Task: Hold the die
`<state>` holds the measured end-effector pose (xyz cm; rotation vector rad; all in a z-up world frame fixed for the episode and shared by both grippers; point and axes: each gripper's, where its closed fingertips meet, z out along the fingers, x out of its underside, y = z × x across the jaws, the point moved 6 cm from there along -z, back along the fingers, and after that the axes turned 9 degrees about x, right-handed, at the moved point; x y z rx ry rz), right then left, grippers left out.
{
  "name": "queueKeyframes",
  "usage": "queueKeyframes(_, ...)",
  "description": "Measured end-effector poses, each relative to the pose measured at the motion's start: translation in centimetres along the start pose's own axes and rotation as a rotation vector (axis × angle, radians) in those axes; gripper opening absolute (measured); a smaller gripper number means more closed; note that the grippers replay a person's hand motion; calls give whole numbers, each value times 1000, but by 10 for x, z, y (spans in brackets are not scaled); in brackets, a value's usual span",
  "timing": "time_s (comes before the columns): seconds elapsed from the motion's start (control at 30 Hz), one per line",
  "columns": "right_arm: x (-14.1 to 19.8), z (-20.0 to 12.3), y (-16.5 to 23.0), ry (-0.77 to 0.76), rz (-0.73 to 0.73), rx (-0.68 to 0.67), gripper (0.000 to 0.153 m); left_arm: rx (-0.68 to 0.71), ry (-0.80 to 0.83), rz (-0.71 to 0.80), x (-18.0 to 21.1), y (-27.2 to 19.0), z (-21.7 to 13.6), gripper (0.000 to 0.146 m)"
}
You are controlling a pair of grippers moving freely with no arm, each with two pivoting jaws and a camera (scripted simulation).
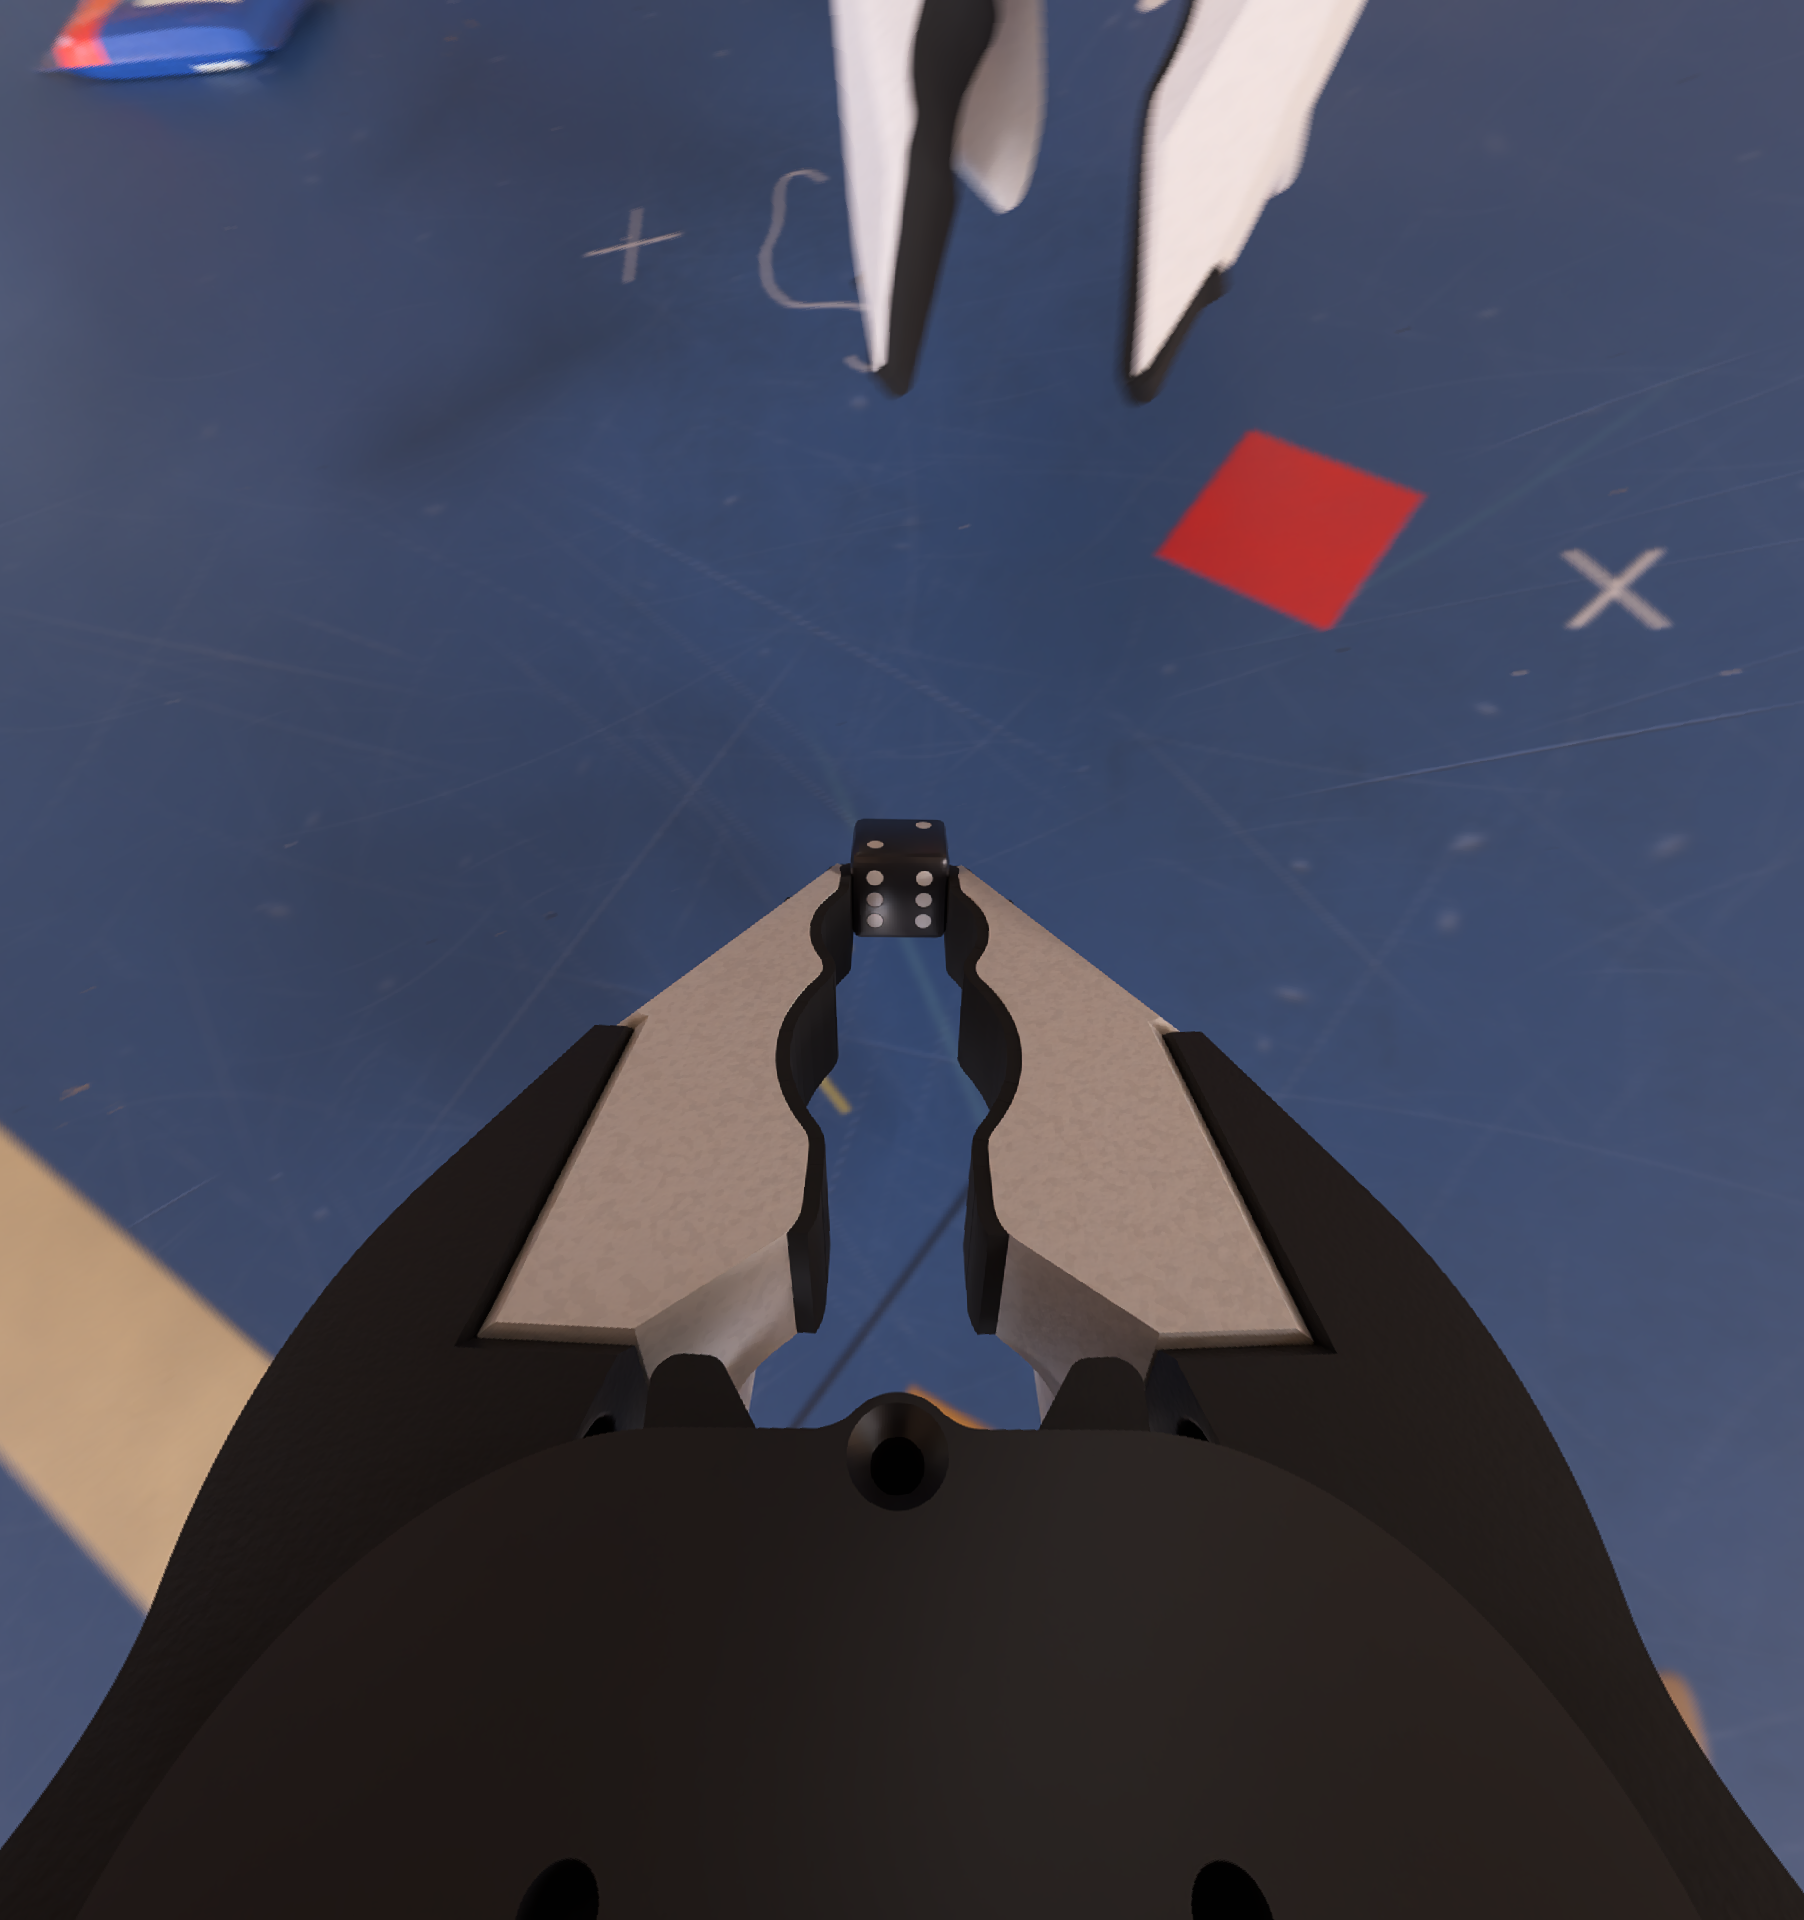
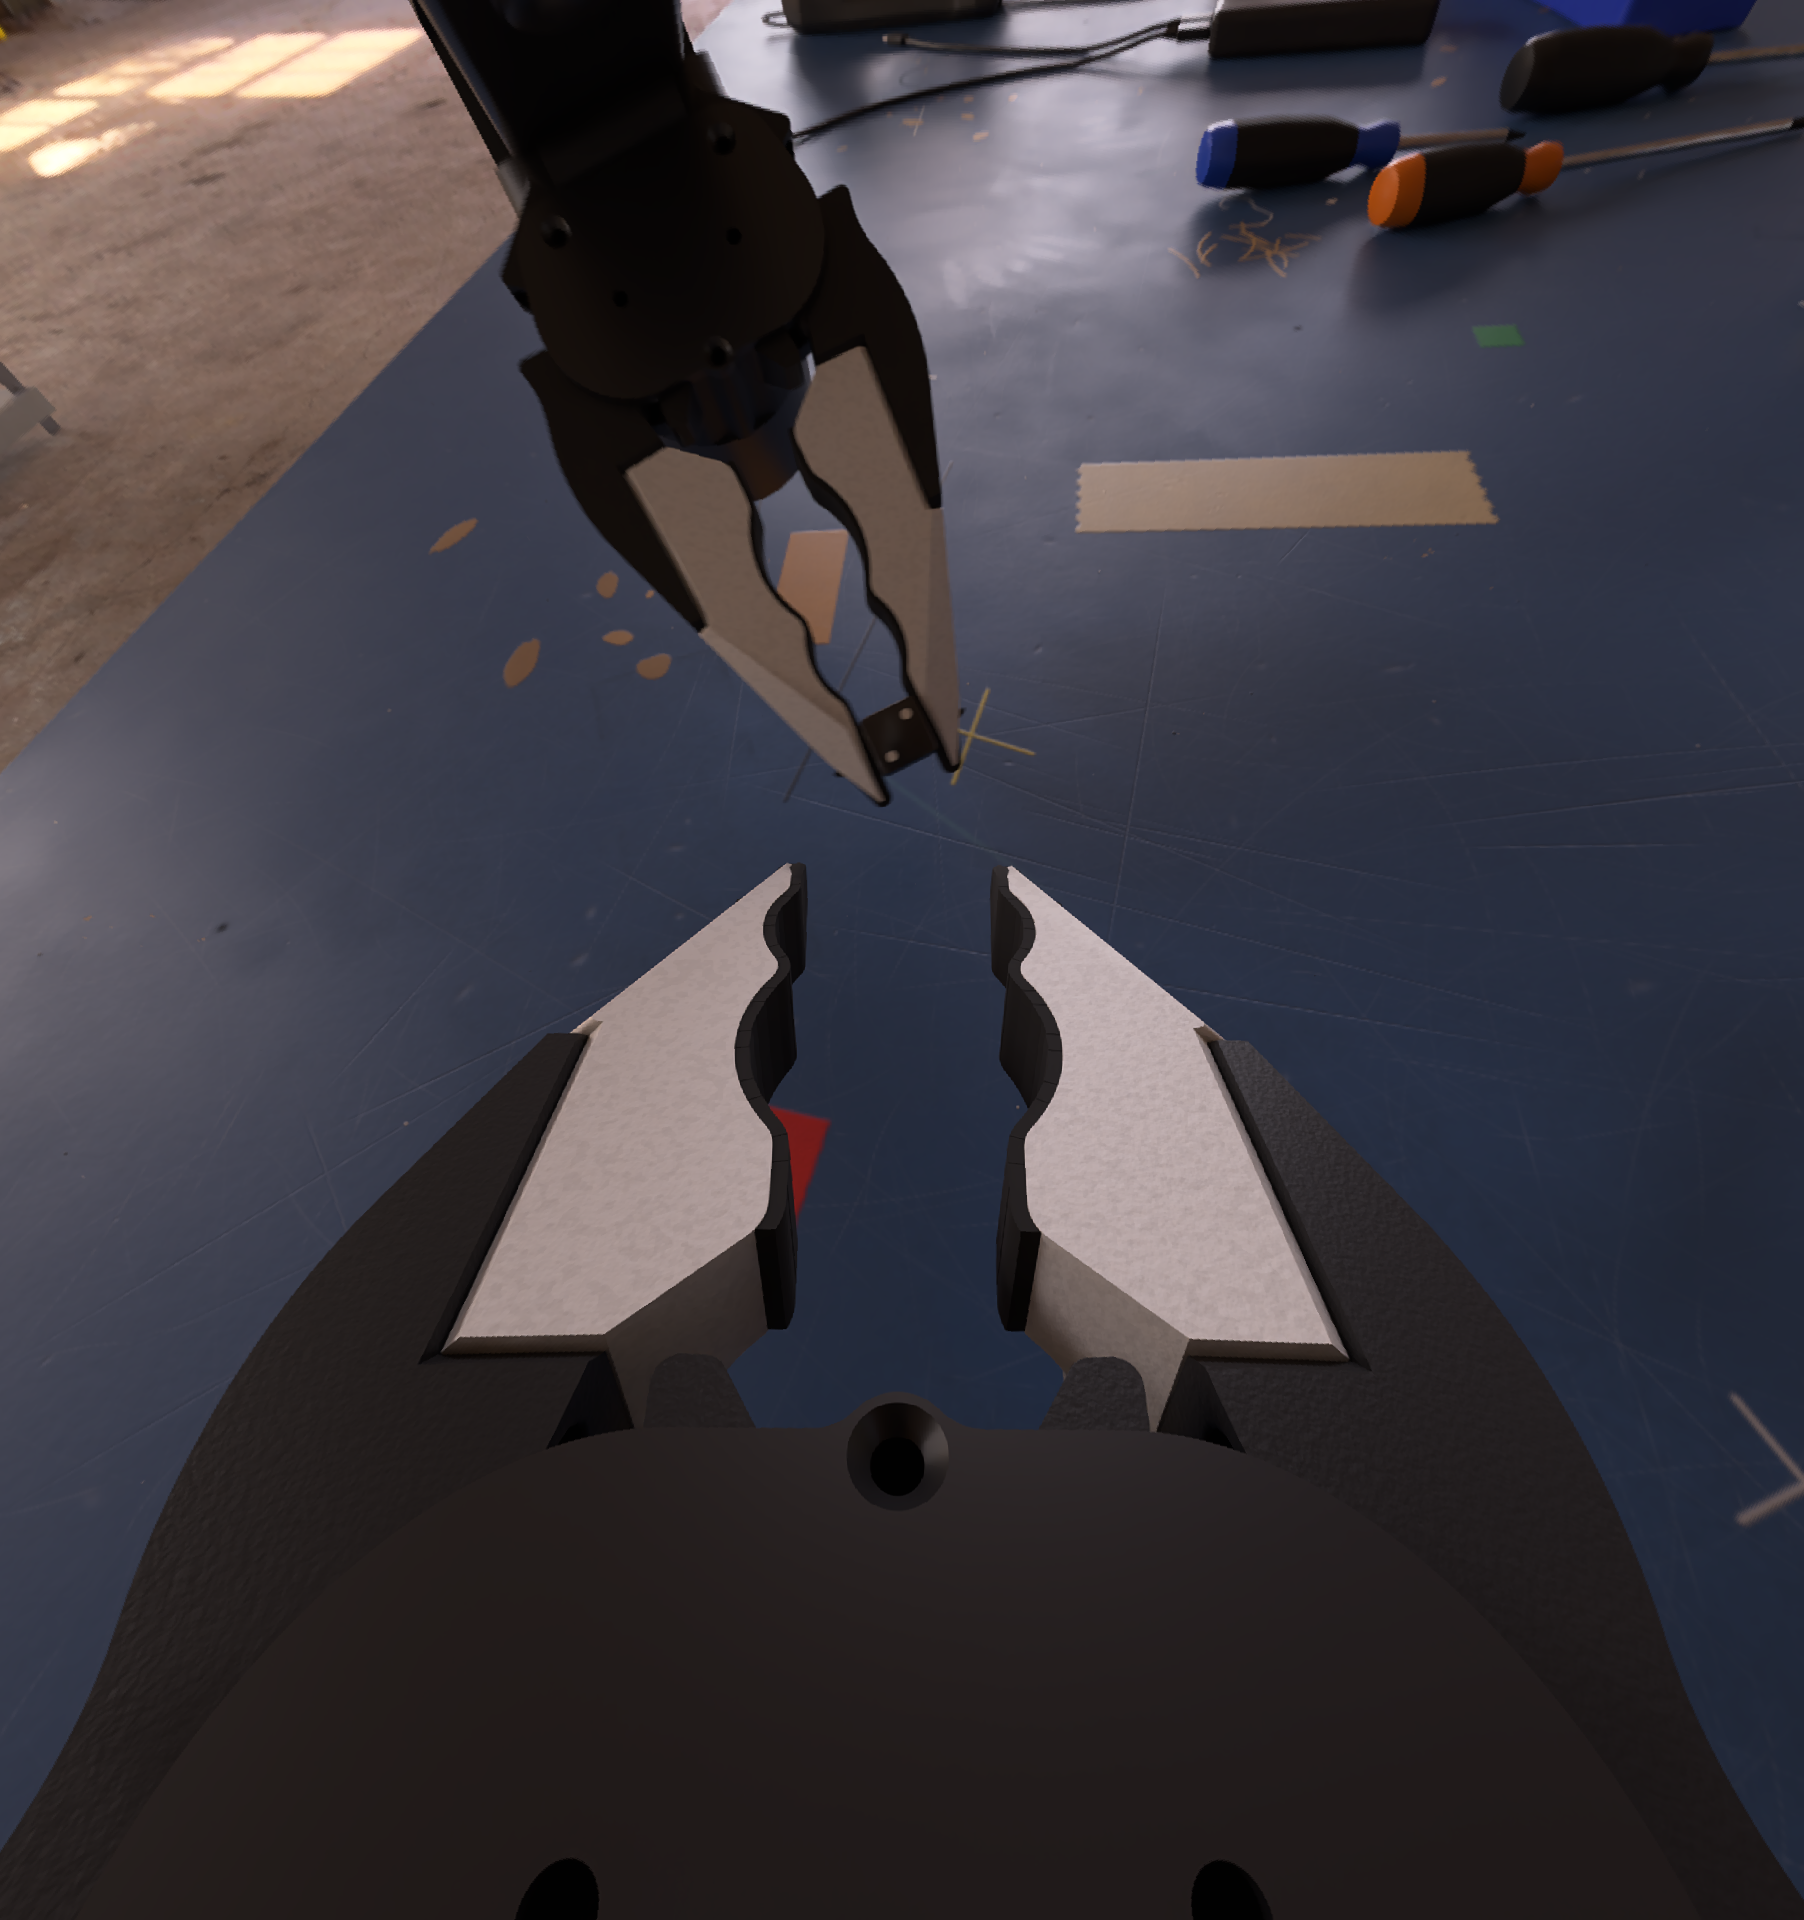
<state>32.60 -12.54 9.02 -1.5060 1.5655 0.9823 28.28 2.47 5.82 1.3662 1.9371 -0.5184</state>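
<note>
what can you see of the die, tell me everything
The die is a small black cube with white dots and rounded edges, glossy like plastic. It is pinched at the very tips of the left tool, one finger on each side, and looks lifted off the blue table. One face shows six dots, the face above it two. The open right tool is apart from it.

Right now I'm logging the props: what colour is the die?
Black with white pips; the die shows best in the left wrist view.

scratched blue table [image 2: 1397,935], sunlit dirt floor [image 2: 150,312]
</note>
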Motion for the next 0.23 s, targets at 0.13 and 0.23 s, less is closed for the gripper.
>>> queueKeyframes(0.13,4,5,1,50,-10,4,36,72,-11,0,-5,-15,4,16)
queueKeyframes(0.23,7,9,4,98,-38,8,36,108,-12,4,-7,-21,6,16)
